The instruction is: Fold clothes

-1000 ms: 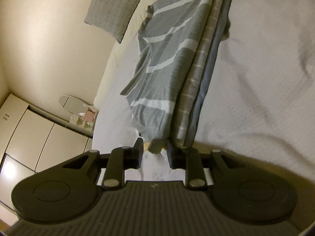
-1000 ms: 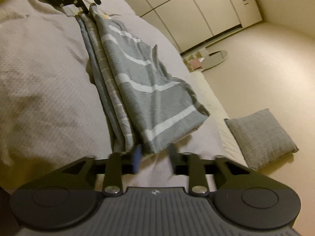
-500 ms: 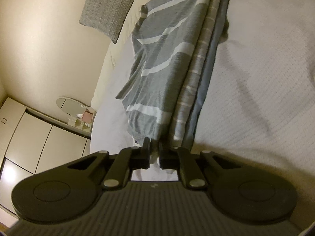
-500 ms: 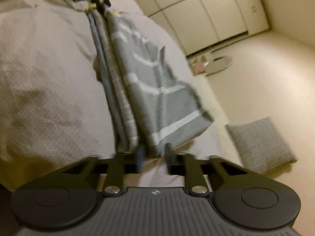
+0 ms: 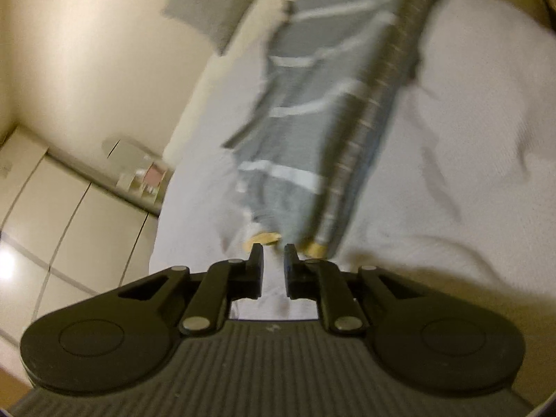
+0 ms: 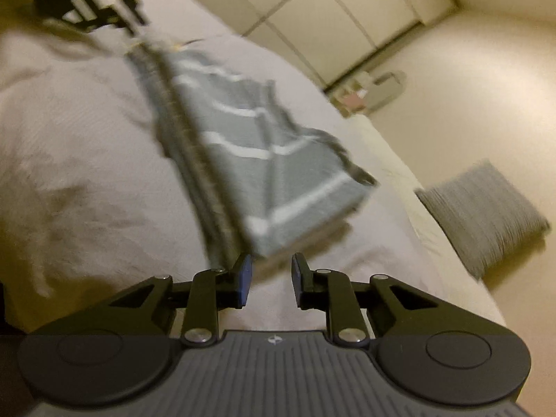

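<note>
A grey garment with white stripes [image 5: 305,111] lies folded lengthwise on the white bed cover [image 5: 469,139]; it also shows in the right wrist view [image 6: 264,160]. My left gripper [image 5: 272,253] is open with a narrow gap and empty, just short of the garment's near end. My right gripper [image 6: 269,267] is open and empty, just short of the garment's opposite end. The left gripper also shows at the top left of the right wrist view [image 6: 100,10]. Both views are blurred by motion.
A grey cushion [image 6: 483,215] lies on the cream floor beside the bed. White cabinet doors [image 6: 333,10] stand along the wall. A small oval mirror with small items [image 5: 139,160] sits on the floor by the cabinets.
The left gripper shut on the garment's end half a second ago, then opened and let go. The right gripper has opened wider. Both have drawn slightly back from the cloth.
</note>
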### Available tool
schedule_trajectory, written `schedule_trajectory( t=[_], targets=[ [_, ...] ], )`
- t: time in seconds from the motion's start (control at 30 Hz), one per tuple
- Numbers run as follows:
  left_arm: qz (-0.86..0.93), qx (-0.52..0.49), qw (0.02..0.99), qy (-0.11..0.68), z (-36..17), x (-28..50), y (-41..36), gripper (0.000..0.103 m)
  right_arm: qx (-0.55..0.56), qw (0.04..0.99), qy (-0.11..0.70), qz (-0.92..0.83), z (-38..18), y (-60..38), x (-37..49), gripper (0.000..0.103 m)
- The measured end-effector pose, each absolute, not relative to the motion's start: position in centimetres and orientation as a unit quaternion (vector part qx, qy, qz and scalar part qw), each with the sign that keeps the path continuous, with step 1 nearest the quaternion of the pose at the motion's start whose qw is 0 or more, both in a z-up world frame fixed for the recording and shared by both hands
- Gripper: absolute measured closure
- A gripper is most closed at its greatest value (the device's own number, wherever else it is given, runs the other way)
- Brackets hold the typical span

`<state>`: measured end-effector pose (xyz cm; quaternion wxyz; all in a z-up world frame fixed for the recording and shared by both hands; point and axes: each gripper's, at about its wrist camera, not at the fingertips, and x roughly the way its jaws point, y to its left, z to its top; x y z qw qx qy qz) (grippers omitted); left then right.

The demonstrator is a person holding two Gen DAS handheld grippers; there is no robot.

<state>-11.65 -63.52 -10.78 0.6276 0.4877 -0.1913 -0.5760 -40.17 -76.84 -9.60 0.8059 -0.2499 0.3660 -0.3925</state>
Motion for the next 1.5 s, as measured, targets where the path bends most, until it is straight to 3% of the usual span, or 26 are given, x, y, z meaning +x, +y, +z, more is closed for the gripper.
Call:
schedule_trajectory(
  t=[0.23, 0.43, 0.63, 0.8, 0.97, 1.13, 1.4, 1.5],
  targets=[
    [-0.631, 0.410, 0.640, -0.155, -6.7, -14.6, -67.5, 0.088, -0.145, 0.849, 0.286, -0.420, -5.1, -82.8, -40.8, 0.083],
    [-0.651, 0.427, 0.620, -0.093, -9.1, -14.9, -72.6, 0.089, -0.112, 0.885, 0.266, -0.367, -2.9, -90.7, -35.0, 0.085],
    [-0.647, 0.433, 0.622, -0.080, -12.2, -13.7, -71.9, 0.094, 0.013, 0.877, 0.294, -0.380, -5.7, -100.8, -33.4, 0.086],
    [-0.654, 0.434, 0.614, -0.078, -11.4, -13.1, -71.6, 0.091, 0.122, 0.878, 0.281, -0.368, -6.2, -103.4, -35.6, 0.086],
    [-0.663, 0.379, 0.640, -0.081, -7.6, -12.1, -71.1, 0.091, 0.126, 0.890, 0.223, -0.376, -3.4, -101.1, -37.8, 0.085],
    [-0.685, 0.349, 0.636, -0.066, -4.7, -11.8, -76.8, 0.091, 0.132, 0.902, 0.183, -0.368, -2.2, -100.8, -37.4, 0.084],
    [-0.702, 0.312, 0.638, 0.059, -7.1, -8.4, -88.6, 0.090, 0.100, 0.897, 0.228, -0.366, -6.2, -102.7, -35.7, 0.083],
    [-0.691, 0.296, 0.655, 0.077, -6.7, -6.9, -89.0, 0.084, 0.105, 0.896, 0.227, -0.366, -6.9, -102.9, -36.7, 0.084]
  ],
)
